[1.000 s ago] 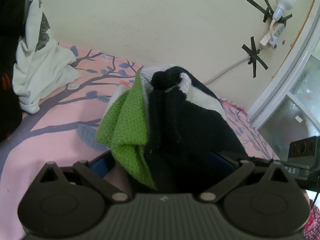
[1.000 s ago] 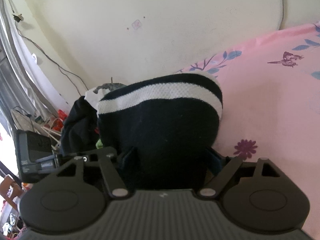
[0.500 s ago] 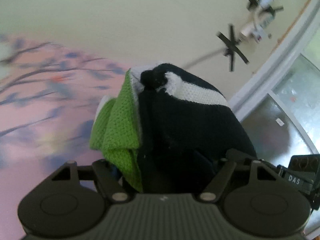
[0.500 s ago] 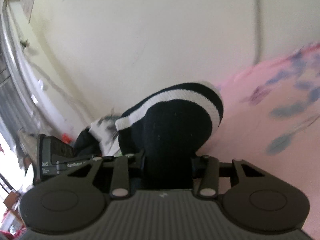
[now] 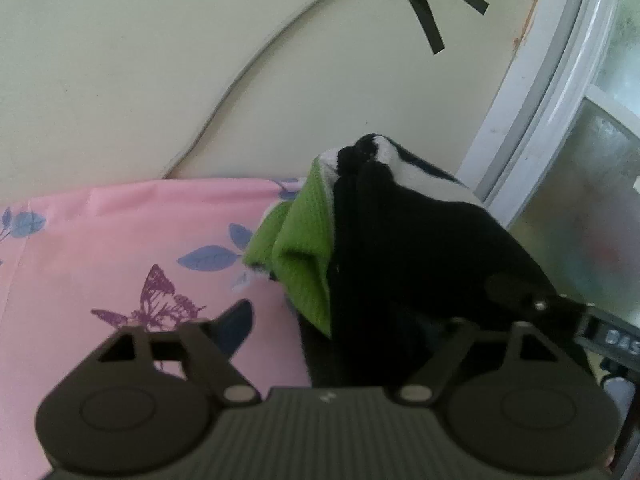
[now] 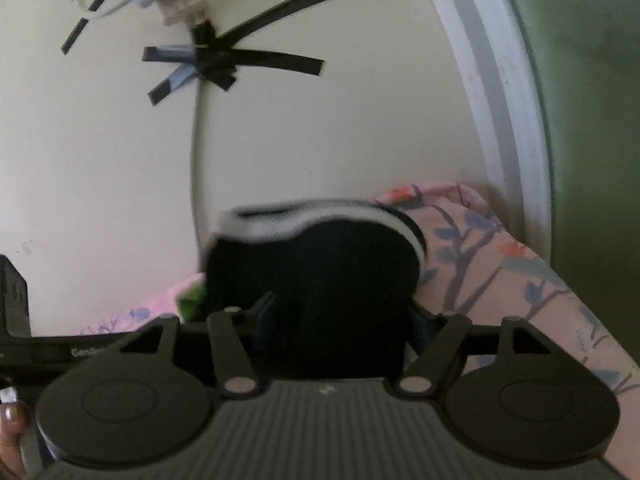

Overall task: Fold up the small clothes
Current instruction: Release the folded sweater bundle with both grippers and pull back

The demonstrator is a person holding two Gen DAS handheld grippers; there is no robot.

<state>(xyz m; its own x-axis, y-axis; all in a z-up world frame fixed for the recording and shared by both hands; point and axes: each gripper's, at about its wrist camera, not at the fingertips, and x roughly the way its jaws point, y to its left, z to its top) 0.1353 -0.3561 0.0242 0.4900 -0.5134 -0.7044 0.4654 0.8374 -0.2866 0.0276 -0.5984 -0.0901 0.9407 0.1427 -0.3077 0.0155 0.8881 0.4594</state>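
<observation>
- The left tool, jaws just widened, has the black garment between them, bunched against the right finger; the left finger stands clear.
- The right tool, jaws just widened, flanks the same cloth; whether its pads press I cannot tell.
- The garment's green lining hangs over the pink bedsheet.
</observation>
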